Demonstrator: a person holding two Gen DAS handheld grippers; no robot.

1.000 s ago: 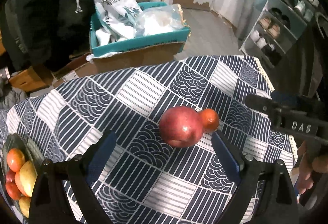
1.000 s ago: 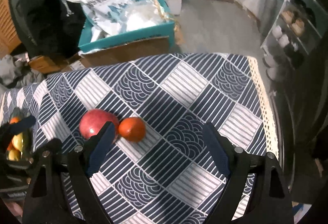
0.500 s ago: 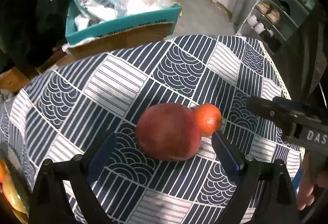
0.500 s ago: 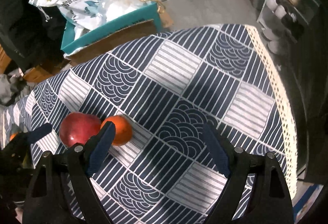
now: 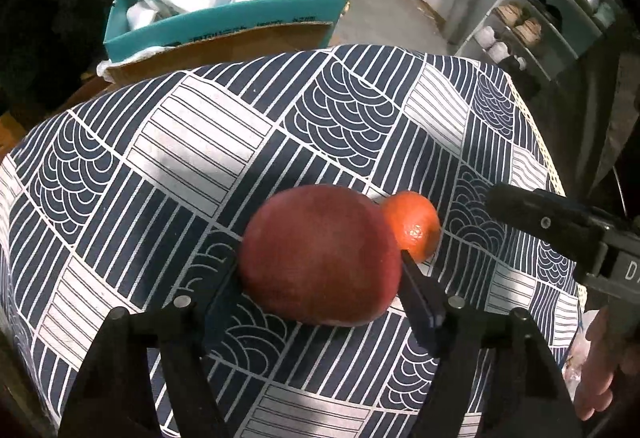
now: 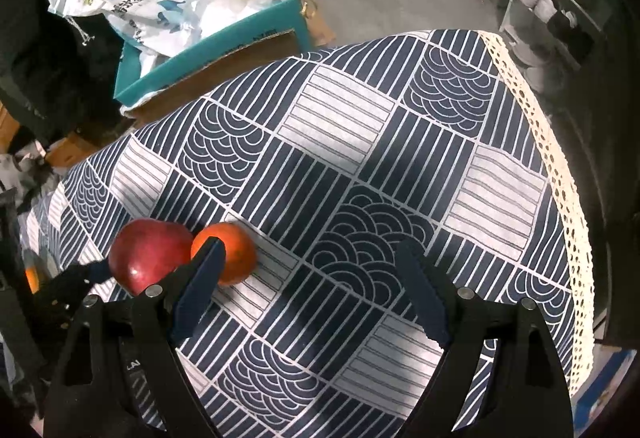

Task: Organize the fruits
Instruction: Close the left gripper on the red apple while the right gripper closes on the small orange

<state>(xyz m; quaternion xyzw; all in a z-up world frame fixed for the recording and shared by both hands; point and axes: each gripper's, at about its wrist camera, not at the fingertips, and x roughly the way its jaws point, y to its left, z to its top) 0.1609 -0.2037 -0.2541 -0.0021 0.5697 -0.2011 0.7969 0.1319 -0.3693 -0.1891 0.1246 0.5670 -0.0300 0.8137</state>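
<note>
Left wrist view, left tool (image 5: pixel 320 286) closing around red apple (image 5: pixel 320 256), long axis crosswise, right tool (image 6: pixel 312 290) wide.

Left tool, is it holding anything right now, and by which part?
The left tool is closing on the apple across its sides; a firm hold cannot be told.

A big red apple (image 5: pixel 320 258) sits on the patterned cloth of the surface (image 5: pixel 200 141), its skin dull red with a faint speckle and one small glint of light. Touching its far right side is a small orange (image 5: pixel 416 226), bright and glossy, much smaller than the apple, resting on the same cloth near the middle.
</note>
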